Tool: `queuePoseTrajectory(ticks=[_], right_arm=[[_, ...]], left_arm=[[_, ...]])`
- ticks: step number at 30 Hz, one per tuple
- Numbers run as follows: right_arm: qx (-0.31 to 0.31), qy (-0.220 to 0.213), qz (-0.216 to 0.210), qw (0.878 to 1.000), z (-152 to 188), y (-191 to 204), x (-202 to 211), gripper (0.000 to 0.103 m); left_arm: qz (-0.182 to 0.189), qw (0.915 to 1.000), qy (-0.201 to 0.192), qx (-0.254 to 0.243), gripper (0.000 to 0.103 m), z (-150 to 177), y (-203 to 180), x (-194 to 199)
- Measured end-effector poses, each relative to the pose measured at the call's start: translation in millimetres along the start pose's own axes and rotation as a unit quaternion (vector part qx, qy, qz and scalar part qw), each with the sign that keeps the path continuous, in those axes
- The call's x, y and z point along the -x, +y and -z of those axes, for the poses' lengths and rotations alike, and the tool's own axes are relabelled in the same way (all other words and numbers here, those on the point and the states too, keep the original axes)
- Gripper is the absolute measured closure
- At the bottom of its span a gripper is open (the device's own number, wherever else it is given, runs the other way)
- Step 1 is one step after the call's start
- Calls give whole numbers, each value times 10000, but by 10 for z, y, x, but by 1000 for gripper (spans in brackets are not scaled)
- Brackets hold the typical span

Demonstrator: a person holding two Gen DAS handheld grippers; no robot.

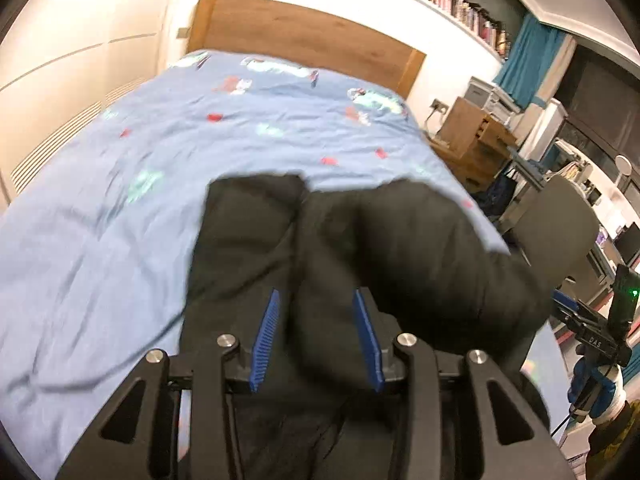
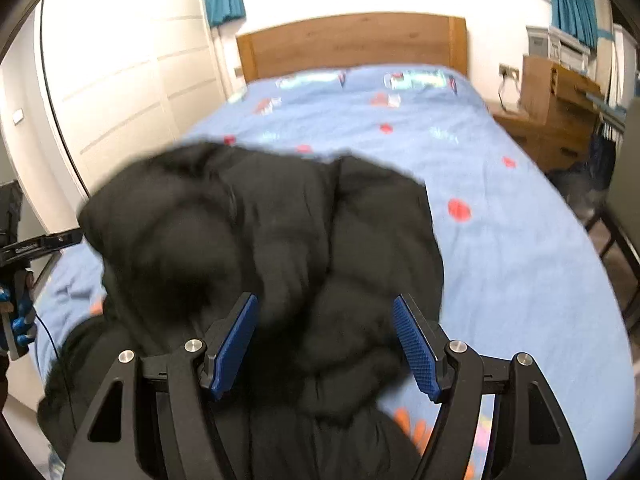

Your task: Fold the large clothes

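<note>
While puffy black jacket (image 2: 280, 240) bunches, ribbed blue pads (image 2: 414, 346) gape over creased duvet (image 2: 500, 240).

Matt black padded coat (image 2: 280, 240) on smooth blue cotton bedspread (image 2: 500, 240), wooden headboard (image 2: 352, 44)

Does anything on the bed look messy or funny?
Yes. The black puffy jacket lies in a bunched, lumpy heap at the near end of the blue bed cover, not flat or neatly folded, and part of it droops over the bed's edge. The bed cover itself is only slightly wrinkled. Nothing looks spilled or torn.
</note>
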State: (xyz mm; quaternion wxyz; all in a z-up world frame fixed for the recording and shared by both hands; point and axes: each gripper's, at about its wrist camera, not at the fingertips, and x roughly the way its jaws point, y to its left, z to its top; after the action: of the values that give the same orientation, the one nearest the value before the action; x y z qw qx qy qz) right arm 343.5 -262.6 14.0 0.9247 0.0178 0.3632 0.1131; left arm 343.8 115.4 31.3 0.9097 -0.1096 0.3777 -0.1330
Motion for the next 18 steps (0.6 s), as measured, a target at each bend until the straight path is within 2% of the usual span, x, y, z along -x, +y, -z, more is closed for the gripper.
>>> queuePoseTrajectory(ticks=[6,11,14,18], right_arm=[[315,-152,-259,9991,-518,375,-275,34],[552,13,-419,9976,-571,556,-535,34],[632,238,-477,9966,-416,626,-640,34],[832,696,-500,9928,29,711,-767,34]], left_arm=[[267,9993,-77,-234,66,-472,-463,-359],[427,9978,124,-501,66,-515,-756,-679],[326,9963,439,-656,66,-300,-824,-857],[152,9931,903,-730,66,312,-712,-1001]])
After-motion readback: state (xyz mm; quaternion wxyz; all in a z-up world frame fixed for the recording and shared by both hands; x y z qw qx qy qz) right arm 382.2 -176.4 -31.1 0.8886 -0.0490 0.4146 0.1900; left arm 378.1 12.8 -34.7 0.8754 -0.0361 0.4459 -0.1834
